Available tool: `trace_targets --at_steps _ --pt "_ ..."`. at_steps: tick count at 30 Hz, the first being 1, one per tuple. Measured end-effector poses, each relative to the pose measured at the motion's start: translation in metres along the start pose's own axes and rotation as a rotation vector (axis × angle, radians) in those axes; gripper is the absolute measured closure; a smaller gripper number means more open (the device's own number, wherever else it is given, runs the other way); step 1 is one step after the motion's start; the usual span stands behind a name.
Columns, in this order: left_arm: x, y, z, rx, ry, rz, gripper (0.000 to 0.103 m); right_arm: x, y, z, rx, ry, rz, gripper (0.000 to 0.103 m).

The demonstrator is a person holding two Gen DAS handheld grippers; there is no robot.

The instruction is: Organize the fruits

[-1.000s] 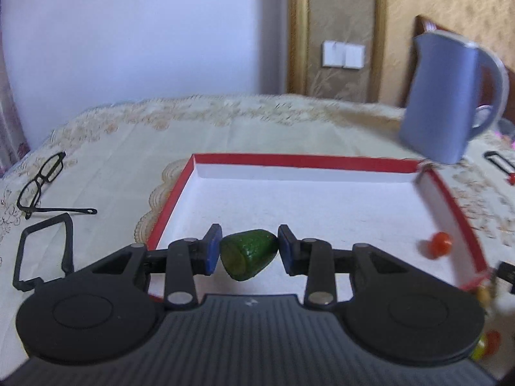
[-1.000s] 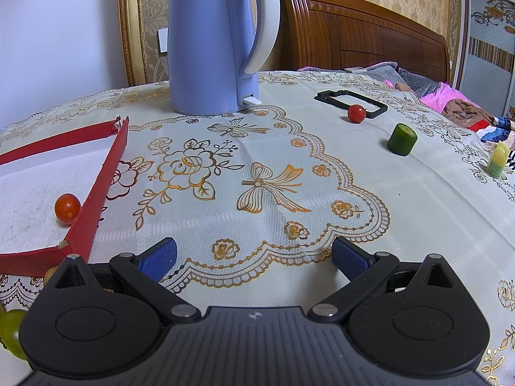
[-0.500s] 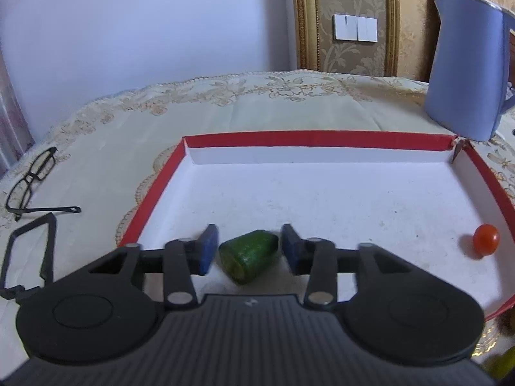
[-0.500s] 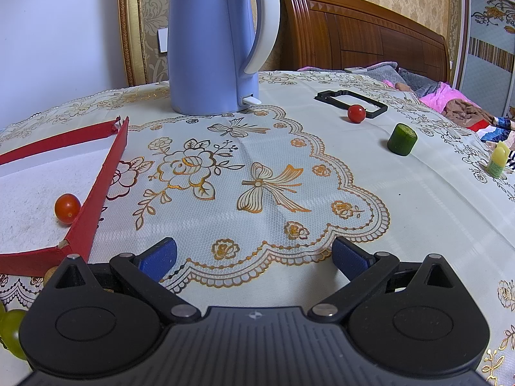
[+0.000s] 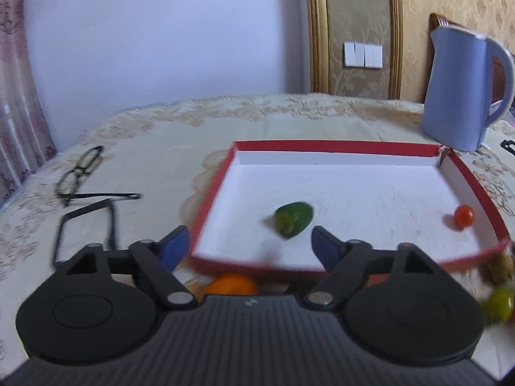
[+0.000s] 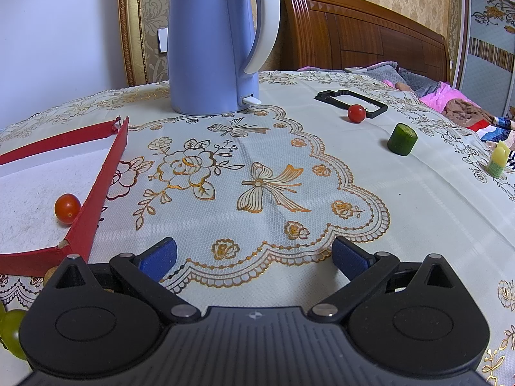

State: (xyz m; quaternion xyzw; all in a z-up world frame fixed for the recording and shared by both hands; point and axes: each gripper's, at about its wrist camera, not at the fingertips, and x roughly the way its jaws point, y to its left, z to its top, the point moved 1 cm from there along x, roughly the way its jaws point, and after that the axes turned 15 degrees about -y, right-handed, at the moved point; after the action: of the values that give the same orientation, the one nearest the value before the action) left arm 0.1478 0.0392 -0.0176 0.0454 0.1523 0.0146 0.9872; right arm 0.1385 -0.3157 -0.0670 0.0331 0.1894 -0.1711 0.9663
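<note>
A green cucumber piece (image 5: 293,223) lies on its side in the red-rimmed white tray (image 5: 338,147), near the front. A cherry tomato (image 5: 463,216) sits at the tray's right side and shows in the right wrist view (image 6: 67,208) too. My left gripper (image 5: 248,249) is open and empty, drawn back over the tray's front edge. An orange fruit (image 5: 232,284) lies just under it, outside the tray. My right gripper (image 6: 254,255) is open and empty above the tablecloth. Ahead of it lie another cherry tomato (image 6: 356,113) and a cucumber piece (image 6: 402,139).
A blue kettle (image 6: 214,41) stands behind the tray's far right corner. Glasses (image 5: 82,173) and a black frame (image 5: 87,225) lie left of the tray. Green grapes (image 5: 499,302) lie by the tray's front right corner. A black frame (image 6: 351,101) and a small yellow bottle (image 6: 499,159) sit at the right.
My left gripper opened wide, let go of the cucumber piece in the tray, and pulled back. The right gripper has not moved.
</note>
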Motion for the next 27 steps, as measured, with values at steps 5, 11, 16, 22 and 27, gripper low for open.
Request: trace_targets --at_steps 5,11,16,22,27 --pt "-0.046 0.021 -0.020 0.029 -0.010 -0.045 0.010 0.000 0.000 0.000 0.000 0.000 0.000 0.000" --pt "-0.052 0.029 -0.043 0.016 0.045 -0.055 0.010 0.000 0.000 0.000 0.000 0.000 0.000 0.000" --pt "-0.040 0.030 -0.055 0.009 0.084 -0.034 0.009 0.000 0.000 0.000 0.000 0.000 0.000 0.000" --pt "-0.033 0.029 -0.056 0.022 0.073 -0.011 0.000 0.000 0.000 0.000 0.001 0.000 0.001 0.000" --pt "-0.026 0.035 -0.058 -0.025 0.082 -0.025 0.000 -0.011 -0.005 -0.002 0.025 -0.012 0.034 0.000"
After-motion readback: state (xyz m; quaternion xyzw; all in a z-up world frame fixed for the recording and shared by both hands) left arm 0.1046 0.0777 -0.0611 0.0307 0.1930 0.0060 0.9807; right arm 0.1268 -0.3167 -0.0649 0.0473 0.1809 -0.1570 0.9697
